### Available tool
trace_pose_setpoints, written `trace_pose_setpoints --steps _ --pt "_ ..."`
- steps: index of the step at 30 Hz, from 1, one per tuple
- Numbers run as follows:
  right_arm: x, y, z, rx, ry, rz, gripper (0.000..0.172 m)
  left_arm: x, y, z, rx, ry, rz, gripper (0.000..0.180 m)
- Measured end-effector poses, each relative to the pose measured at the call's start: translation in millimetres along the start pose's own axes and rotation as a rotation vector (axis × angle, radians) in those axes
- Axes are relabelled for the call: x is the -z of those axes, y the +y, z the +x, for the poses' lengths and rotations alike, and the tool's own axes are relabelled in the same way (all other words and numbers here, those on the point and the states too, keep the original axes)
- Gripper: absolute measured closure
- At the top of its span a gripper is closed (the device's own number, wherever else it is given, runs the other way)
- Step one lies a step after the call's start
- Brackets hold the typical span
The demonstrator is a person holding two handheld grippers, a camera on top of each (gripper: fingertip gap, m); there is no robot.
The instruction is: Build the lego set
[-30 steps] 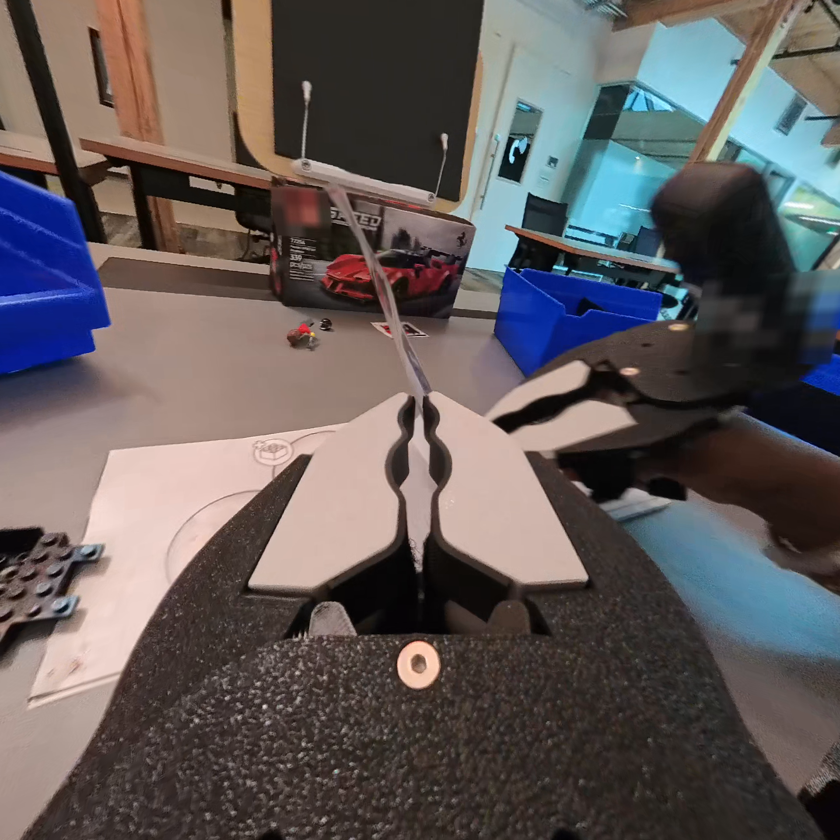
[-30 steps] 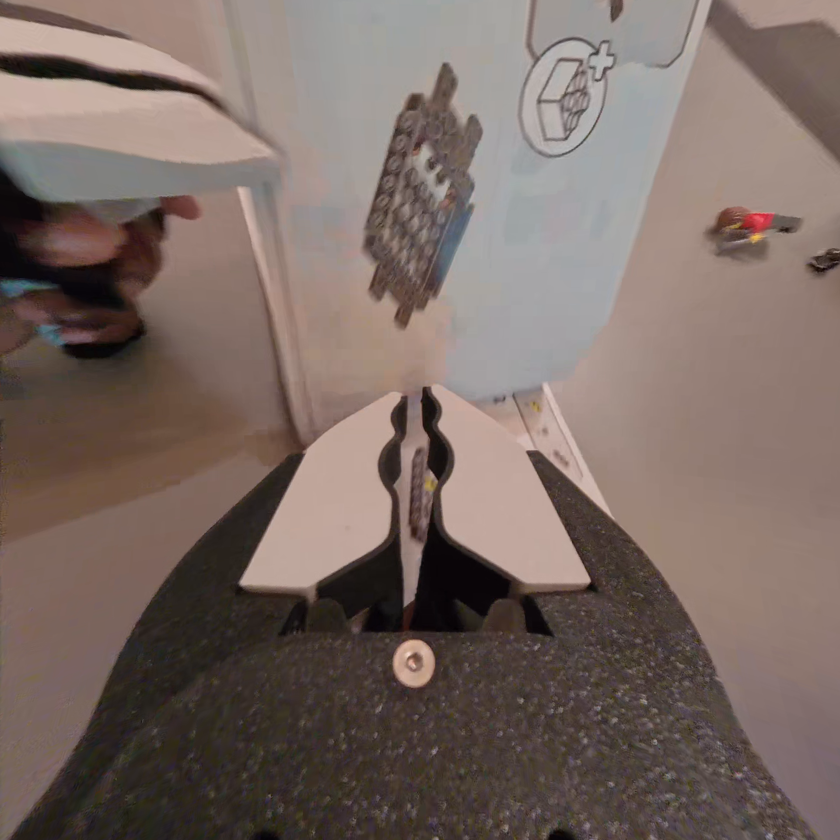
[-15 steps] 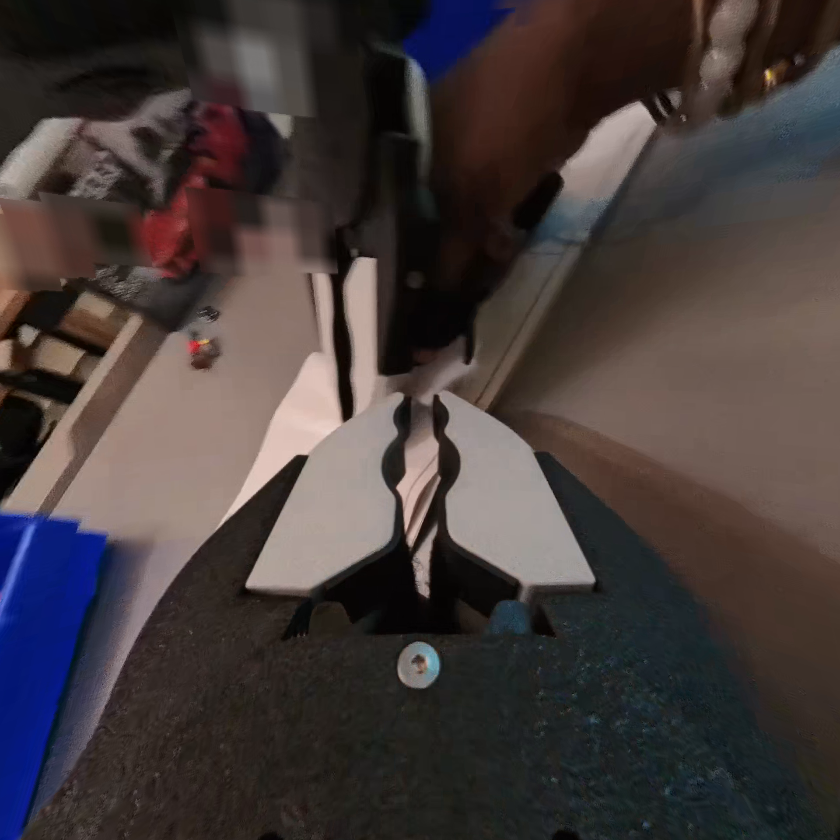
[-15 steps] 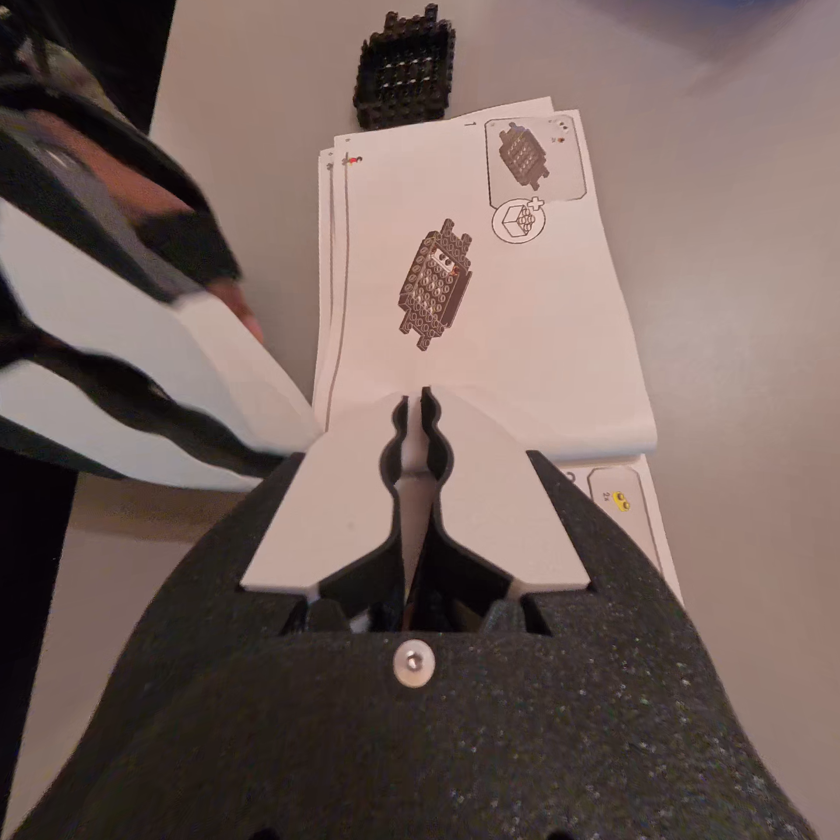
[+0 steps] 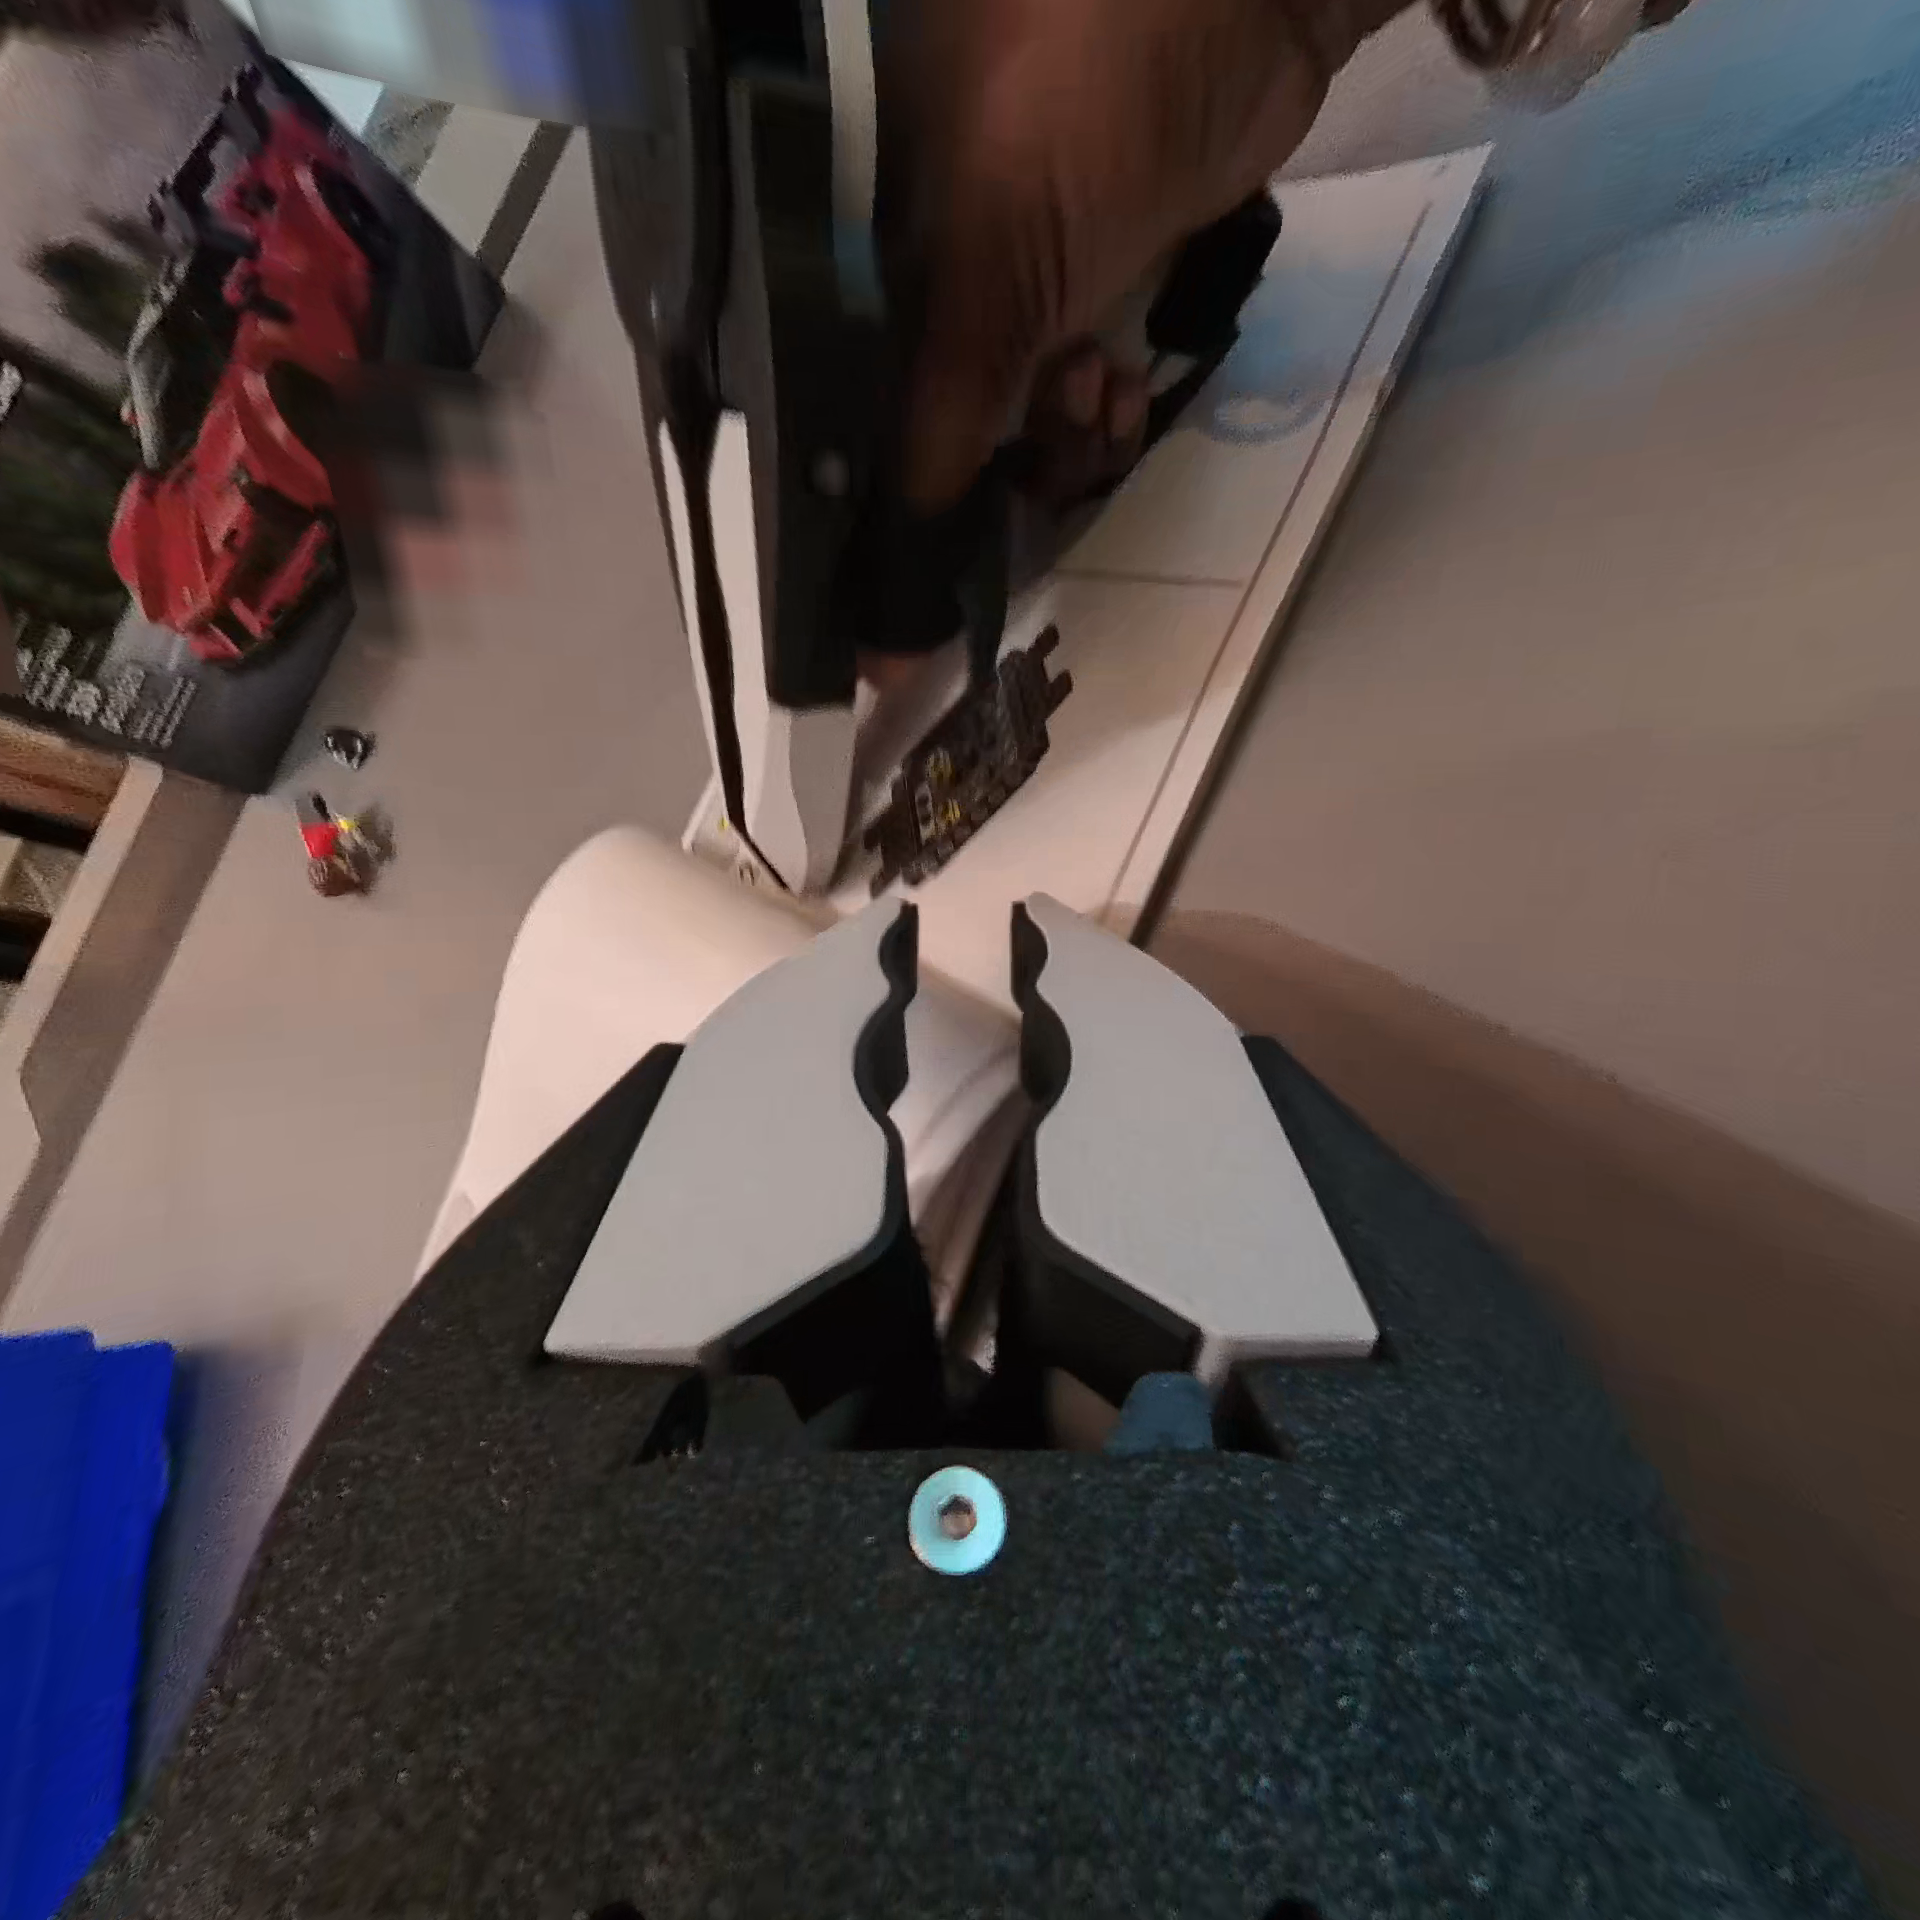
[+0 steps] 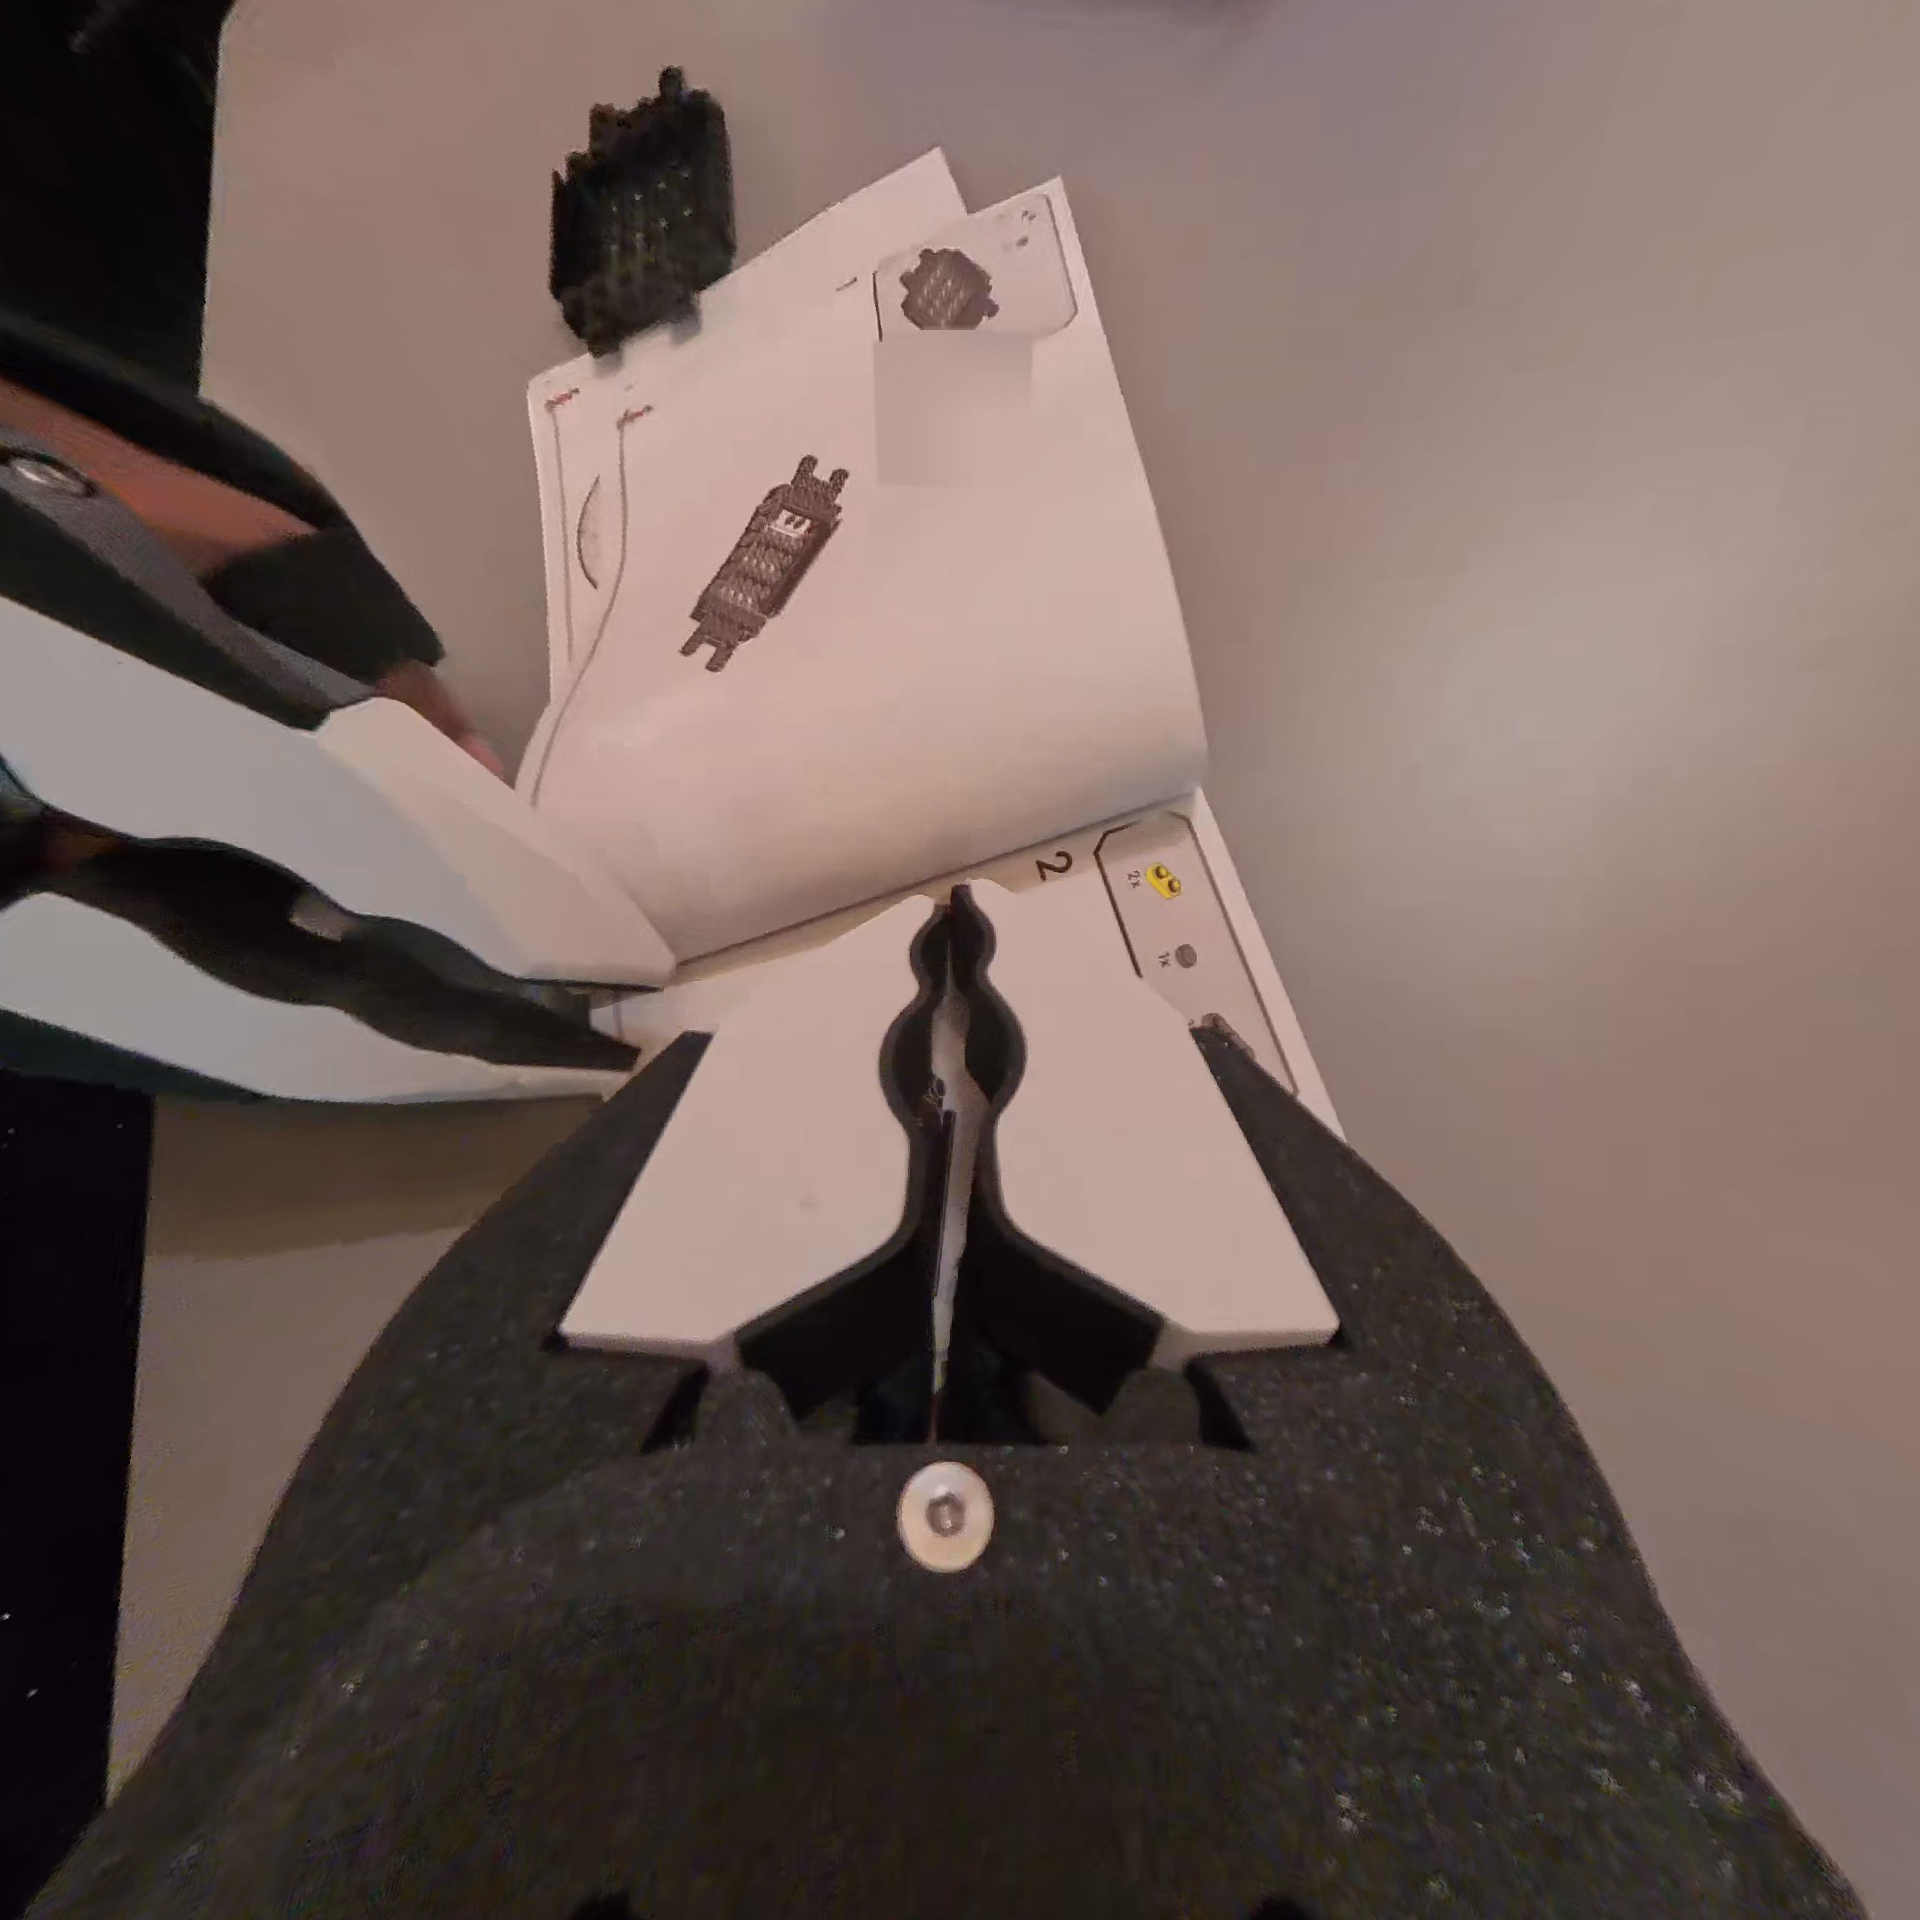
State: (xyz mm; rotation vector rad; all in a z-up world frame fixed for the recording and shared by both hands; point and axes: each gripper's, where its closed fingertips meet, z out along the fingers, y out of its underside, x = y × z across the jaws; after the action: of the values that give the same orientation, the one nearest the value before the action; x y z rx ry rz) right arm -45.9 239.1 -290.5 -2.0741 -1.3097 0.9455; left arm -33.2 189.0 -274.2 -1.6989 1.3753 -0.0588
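An open instruction booklet lies on the grey table. Its turned page curls up at the fold. My right gripper is shut, with its tips down on the right-hand page by the fold. The left wrist view shows it standing tip-down on the booklet. My left gripper is open just above the pages, with paper showing between the jaws and no pad pressing on it. In the right wrist view it lies at the left beside the curled page. A black brick assembly sits beyond the booklet.
A toy car box stands at the far side of the table. A small figure and a small black piece lie near it. A blue bin is at the left. A person's hand holds the right gripper.
My left gripper held a raised page a second ago; it has swung over and opened, and the page now lies curled on the booklet. My right gripper closed and came down on the right-hand page.
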Motion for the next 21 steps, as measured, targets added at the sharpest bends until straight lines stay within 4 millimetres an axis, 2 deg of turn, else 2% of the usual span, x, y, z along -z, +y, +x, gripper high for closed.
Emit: trace_pose_setpoints --steps 3,5,7,9,11,13,17,19,21 --pt "-4.7 -0.3 -8.0 0.032 -0.036 -0.016 0.172 -13.0 -4.3 -1.7 -0.098 0.058 -0.053 0.162" --pt "-5.0 0.1 -9.4 0.031 -0.048 -0.018 0.171 -22.4 6.7 -6.4 -0.156 0.071 -0.156 0.175" --pt "-4.1 0.9 -9.3 0.001 -0.065 -0.018 0.171 -21.9 11.8 -12.6 -0.11 0.068 -0.185 0.177" --pt "-3.5 1.7 -9.1 -0.005 -0.067 -0.018 0.172 -16.3 26.0 -25.1 -0.065 0.016 -0.227 0.177" --pt "-3.7 2.2 -10.0 0.0 -0.068 -0.019 0.172 -13.8 24.9 -20.4 0.032 0.043 -0.159 0.18" --pt "-3.5 3.0 -11.1 -0.018 -0.081 -0.026 0.172 -11.1 24.8 -17.9 0.044 0.02 -0.14 0.179" --pt "-3.3 -3.6 -8.8 -0.165 -0.127 -0.006 0.172 -8.8 24.8 -15.9 -0.051 -0.14 -0.15 0.18" --pt "-5.4 -10.0 -23.4 -0.266 -0.243 0.01 0.172 -8.3 24.4 -16.1 -0.094 -0.216 -0.148 0.18" --pt "-11.0 -6.1 -35.9 -0.326 -0.32 -0.043 0.172 -7.3 24.9 -15.4 -0.063 -0.227 -0.147 0.18"
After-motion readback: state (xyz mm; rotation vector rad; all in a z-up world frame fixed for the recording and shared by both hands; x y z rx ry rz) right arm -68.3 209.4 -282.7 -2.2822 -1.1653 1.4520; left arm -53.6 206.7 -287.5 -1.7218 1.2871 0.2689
